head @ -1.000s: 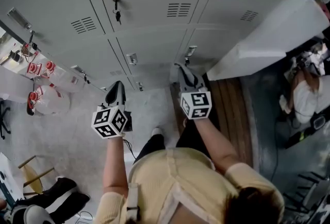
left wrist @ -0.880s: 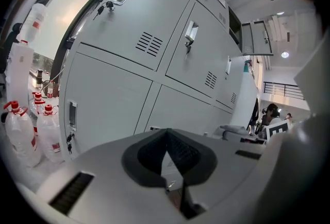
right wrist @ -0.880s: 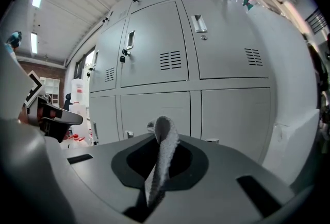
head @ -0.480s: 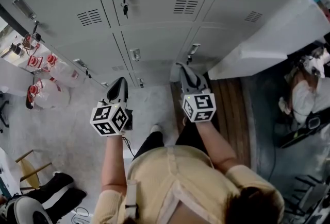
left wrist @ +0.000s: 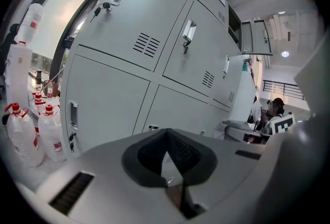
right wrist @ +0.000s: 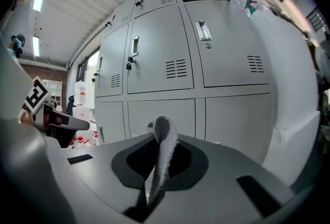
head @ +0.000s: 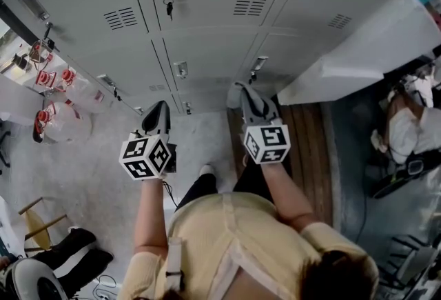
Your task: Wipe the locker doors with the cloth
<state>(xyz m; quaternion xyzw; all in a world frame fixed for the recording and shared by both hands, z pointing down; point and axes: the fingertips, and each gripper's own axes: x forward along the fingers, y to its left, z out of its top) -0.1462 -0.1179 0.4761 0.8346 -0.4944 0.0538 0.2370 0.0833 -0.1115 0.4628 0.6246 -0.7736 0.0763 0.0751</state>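
Observation:
Grey locker doors (head: 207, 50) fill the top of the head view, and they also stand ahead in the left gripper view (left wrist: 124, 37) and the right gripper view (right wrist: 160, 63). My right gripper (head: 242, 92) is shut on a grey cloth (right wrist: 161, 151), which sticks up between its jaws. It hovers a short way from the lower locker doors without touching them. My left gripper (head: 159, 109) is level with it on the left, its jaws together (left wrist: 166, 134) with nothing in them.
Water bottles with red caps (head: 52, 123) stand on the floor left of the lockers. A white slanted panel (head: 358, 50) juts out at the right above a wooden floor strip (head: 306, 147). A wooden stool (head: 41, 226) and a dark bag (head: 65, 264) lie behind left.
Both grippers have stayed almost where they were, the right still shut on the cloth. The head view has drifted slightly, so the lockers sit a little differently in the frame.

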